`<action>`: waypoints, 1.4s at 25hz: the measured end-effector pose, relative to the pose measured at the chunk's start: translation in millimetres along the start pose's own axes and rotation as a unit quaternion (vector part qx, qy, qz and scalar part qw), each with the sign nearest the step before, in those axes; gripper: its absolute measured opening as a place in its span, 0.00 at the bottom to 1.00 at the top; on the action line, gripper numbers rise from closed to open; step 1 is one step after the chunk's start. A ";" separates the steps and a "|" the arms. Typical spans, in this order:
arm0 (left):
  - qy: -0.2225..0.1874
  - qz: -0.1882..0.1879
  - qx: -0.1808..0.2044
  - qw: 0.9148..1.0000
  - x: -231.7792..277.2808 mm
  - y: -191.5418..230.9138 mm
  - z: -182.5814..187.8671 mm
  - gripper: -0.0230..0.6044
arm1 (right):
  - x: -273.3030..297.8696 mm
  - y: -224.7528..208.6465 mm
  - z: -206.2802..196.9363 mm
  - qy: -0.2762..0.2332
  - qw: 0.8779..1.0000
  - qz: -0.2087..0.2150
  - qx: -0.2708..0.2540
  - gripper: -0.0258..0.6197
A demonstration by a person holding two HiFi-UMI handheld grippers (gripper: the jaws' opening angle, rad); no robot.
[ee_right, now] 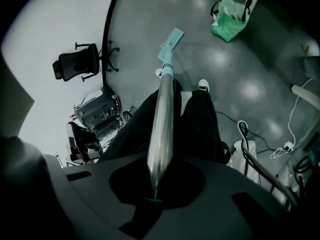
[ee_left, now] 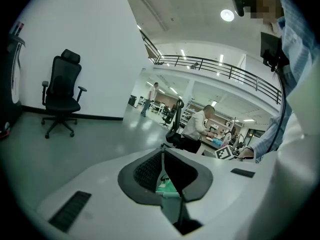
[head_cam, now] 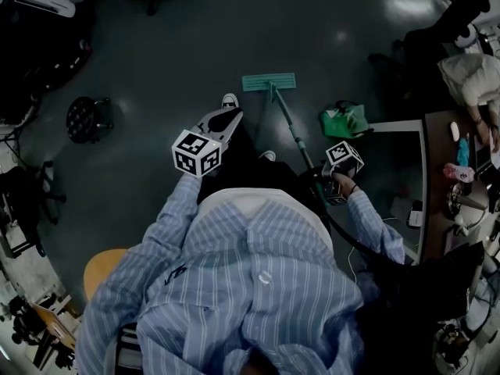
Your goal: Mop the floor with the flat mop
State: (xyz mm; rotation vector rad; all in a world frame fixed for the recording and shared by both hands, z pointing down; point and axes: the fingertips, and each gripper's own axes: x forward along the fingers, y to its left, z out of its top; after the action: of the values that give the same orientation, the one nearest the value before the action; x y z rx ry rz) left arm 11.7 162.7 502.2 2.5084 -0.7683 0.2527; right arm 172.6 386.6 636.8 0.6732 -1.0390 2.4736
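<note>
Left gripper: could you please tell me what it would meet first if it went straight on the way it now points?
Nothing close: beyond the shut left gripper lies open grey floor. Farther on, a black chair beside a person in white sits roughly in line, though depth is unclear.

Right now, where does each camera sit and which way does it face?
Head view: on the person's head, facing steeply down at the floor; shows the striped shirt, left gripper and right gripper.
Left gripper view: rides that gripper, facing roughly level across the room toward an office chair; its shut jaws and a sleeve show.
Right gripper view: rides that gripper, facing down the mop handle it clamps to the mop head; the legs show.
Shared: head and right gripper views both show the mop head and green bag.
</note>
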 end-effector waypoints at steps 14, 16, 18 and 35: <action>0.018 0.021 -0.032 0.999 14.2 56.0 12.3 0.07 | 2.9 76.8 64.6 0.003 1.000 0.009 -0.015 0.07; 0.025 0.020 -0.031 0.999 19.4 56.3 16.2 0.07 | -9.7 91.4 73.5 -0.001 1.000 0.010 -0.015 0.07; 0.032 0.022 -0.032 0.999 22.5 60.4 19.6 0.07 | -18.3 105.0 86.7 -0.004 1.000 0.009 -0.016 0.07; 0.041 0.052 -0.045 0.997 74.8 198.4 88.6 0.07 | -34.3 271.6 278.3 -0.008 0.999 -0.015 -0.035 0.07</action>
State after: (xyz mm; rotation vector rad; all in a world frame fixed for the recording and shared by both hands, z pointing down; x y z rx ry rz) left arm -36.4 -60.2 530.7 2.3615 -0.8587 0.3465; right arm 142.2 -2.6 636.5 0.6826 -1.1094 2.3983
